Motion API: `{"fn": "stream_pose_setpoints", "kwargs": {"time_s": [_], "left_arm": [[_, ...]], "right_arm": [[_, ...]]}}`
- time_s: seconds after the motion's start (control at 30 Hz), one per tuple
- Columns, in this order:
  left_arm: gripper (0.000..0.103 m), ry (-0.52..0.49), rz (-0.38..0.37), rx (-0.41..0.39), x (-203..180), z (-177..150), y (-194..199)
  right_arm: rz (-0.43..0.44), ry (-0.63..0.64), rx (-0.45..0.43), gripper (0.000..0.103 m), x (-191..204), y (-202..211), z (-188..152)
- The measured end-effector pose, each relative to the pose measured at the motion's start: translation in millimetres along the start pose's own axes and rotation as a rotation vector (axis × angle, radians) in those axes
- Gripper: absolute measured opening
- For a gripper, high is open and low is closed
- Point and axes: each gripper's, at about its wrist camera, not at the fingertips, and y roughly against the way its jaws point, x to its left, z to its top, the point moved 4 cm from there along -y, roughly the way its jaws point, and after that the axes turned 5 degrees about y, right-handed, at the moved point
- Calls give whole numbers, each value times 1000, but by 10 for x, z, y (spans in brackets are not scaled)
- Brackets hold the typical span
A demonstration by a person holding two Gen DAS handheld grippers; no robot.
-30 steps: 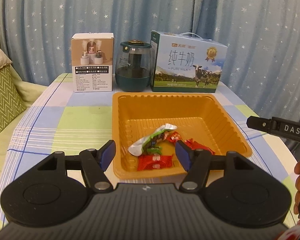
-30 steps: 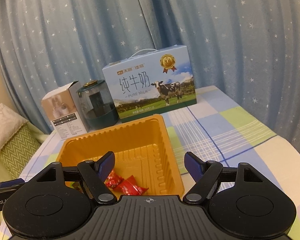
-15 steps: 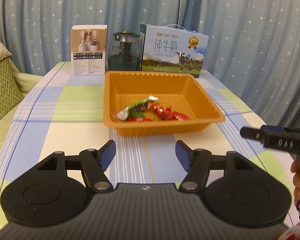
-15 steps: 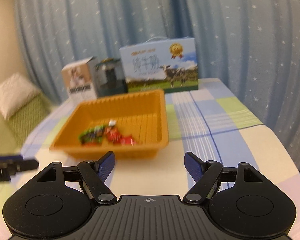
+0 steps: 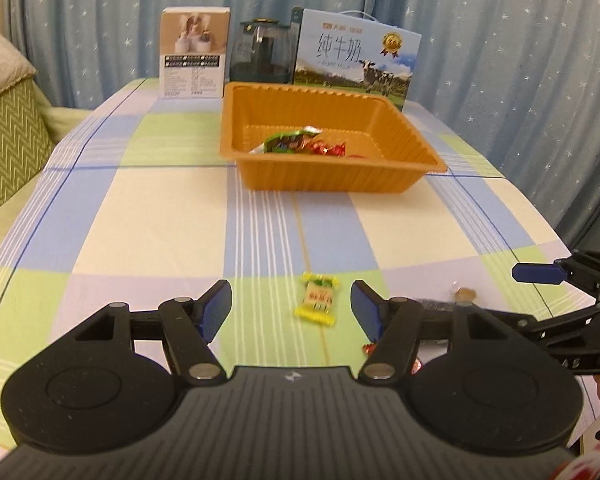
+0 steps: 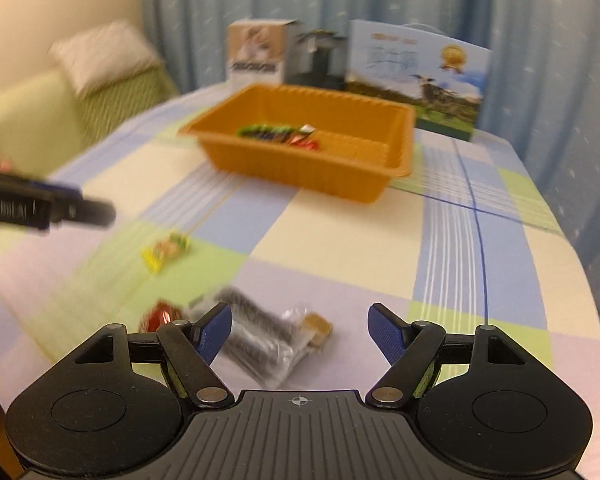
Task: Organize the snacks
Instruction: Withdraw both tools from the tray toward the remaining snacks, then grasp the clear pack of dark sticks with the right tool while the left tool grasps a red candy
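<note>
While both tools hang low over the near end of the table, this is how things stand:

Left gripper (image 5: pixel 291 306): jaws spread wide, nothing between them; a yellow-and-green candy (image 5: pixel 317 298) lies on the cloth in the gap ahead, touching neither finger.
Right gripper (image 6: pixel 300 330): jaws also apart and empty; a clear packet of dark snack (image 6: pixel 260 340) lies just ahead, beside its left finger.
Other loose snacks: a red candy (image 6: pixel 162 315) sits near that packet, half covered by the tool's frame; from the left wrist camera only a red scrap of it peeks out.
Orange tray (image 5: pixel 416 148): farther up the table, well apart from both tools, holding a green wrapper (image 5: pixel 286 142) and red candies (image 5: pixel 330 148).
Hard to make out: the right wrist view is smeared by blur, so print on the wrappers cannot be read.
Surface: a checked tablecloth (image 5: pixel 140 208) in blue, green and cream.
Behind the tray: a white carton (image 5: pixel 194 54), a dark glass jar (image 5: pixel 260 54), a milk box (image 5: pixel 354 56).
Room: a blue starred curtain (image 5: pixel 500 40); a green cushion (image 5: pixel 8 136) at the left.
</note>
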Motion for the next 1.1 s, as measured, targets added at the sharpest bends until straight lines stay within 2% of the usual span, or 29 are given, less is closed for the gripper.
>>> {"fn": "stream_pose_setpoints", "kwargs": {"time_s": [0.17,0.3,0.5,0.67,0.83,1.0,1.03,1.07,1.1], "left_arm": [[63,9,3,0,37,2,-15],[64,27,-5,3,52,3,-24],[65,23,-6,13,64,-9,-47],[65,23,2,15,89,-23,-48],[65,23,3,21,91,-44,-61],[65,2,-7,35,20,-76,-97],[65,-1,-11,39,9,-90,-104],[65,-5,-14,43,-5,-101,-110],[65,-9,-18,47,-21,-117,-113]], "right_arm": [[51,132,13,75,186,-144,-24],[77,197,18,58,255,-268,-6],[109,218,36,49,366,-352,15],[196,60,48,49,350,-241,40],[133,58,72,49,329,-284,27],[128,-13,94,49,339,-363,22],[128,-19,94,46,351,-369,13],[124,-26,88,39,355,-360,12],[127,-36,91,38,354,-351,12]]}}
